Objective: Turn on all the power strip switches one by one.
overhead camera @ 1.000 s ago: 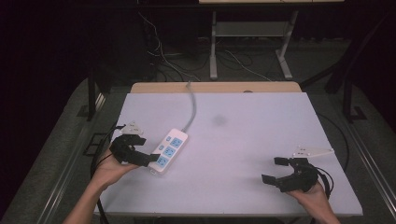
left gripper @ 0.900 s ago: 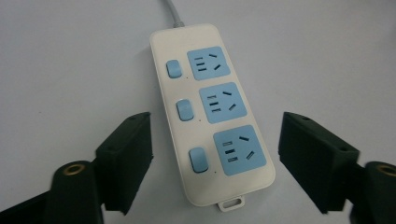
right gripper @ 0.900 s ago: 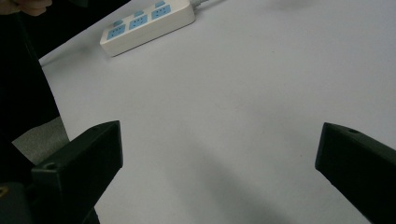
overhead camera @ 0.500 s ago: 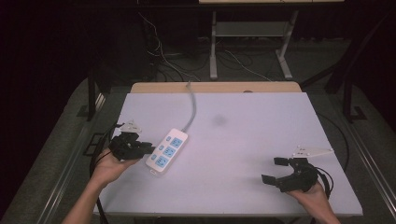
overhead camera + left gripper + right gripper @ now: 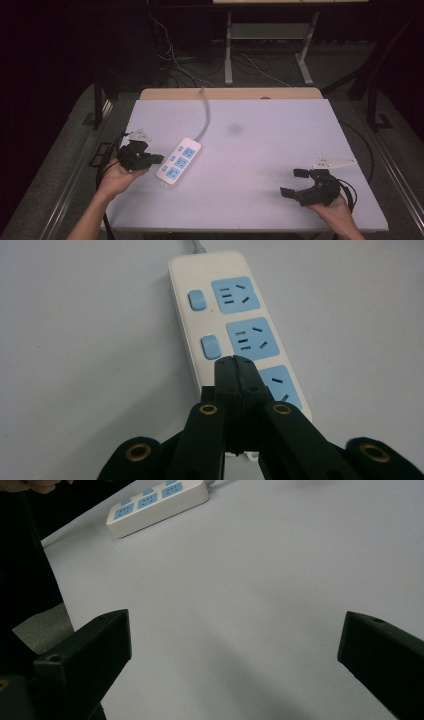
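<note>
A white power strip (image 5: 179, 159) with blue sockets and blue switches lies on the left part of the white table (image 5: 260, 150). Its grey cord (image 5: 205, 112) runs off over the far edge. My left gripper (image 5: 159, 159) is at the strip's left side. Its jaws have just been closing and now meet with nothing between them. In the left gripper view the shut tips (image 5: 235, 362) hang over the near end of the strip (image 5: 235, 305), just below the middle switch (image 5: 210, 346). My right gripper (image 5: 290, 182) rests open near the front right corner, far from the strip (image 5: 160, 500), and its wide jaws (image 5: 235, 630) are empty.
A wooden strip (image 5: 230, 93) borders the table's far edge. Beyond it are metal desk legs (image 5: 228, 50) and loose cables (image 5: 175, 60) on the dark floor. A faint grey smudge (image 5: 234, 129) marks the table top.
The left gripper's jaws have gone from open to shut beside the power strip, with the hand barely shifting. The right gripper and the strip have not moved.
</note>
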`<state>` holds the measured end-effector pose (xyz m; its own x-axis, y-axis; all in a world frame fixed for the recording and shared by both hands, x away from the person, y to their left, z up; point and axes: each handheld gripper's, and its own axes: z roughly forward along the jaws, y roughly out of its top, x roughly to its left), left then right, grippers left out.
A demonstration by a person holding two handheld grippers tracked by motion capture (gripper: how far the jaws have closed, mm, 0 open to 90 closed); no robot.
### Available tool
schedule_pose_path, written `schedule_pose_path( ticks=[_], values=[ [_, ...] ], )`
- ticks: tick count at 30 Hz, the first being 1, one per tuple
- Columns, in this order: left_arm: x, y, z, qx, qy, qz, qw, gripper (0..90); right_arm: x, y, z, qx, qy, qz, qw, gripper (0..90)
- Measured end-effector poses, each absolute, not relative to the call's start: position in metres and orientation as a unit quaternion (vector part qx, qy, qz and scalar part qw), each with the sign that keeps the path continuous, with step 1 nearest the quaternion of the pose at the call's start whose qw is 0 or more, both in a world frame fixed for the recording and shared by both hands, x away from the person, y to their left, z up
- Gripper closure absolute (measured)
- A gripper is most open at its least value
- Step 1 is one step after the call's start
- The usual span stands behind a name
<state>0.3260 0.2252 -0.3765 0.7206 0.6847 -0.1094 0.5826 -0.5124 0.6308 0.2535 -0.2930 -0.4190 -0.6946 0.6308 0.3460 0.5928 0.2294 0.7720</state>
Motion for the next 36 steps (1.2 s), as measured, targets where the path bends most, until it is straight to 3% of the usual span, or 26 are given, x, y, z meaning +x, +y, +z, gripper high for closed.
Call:
schedule_pose_path(
  ticks=[36],
  values=[
    [0.332, 0.221, -0.405, 0.873, 0.368, 0.043, 0.316, 89.8, 0.254, -0.291, -0.421, 0.386, 0.79, 0.475, 0.015, 0.6]
  ],
)
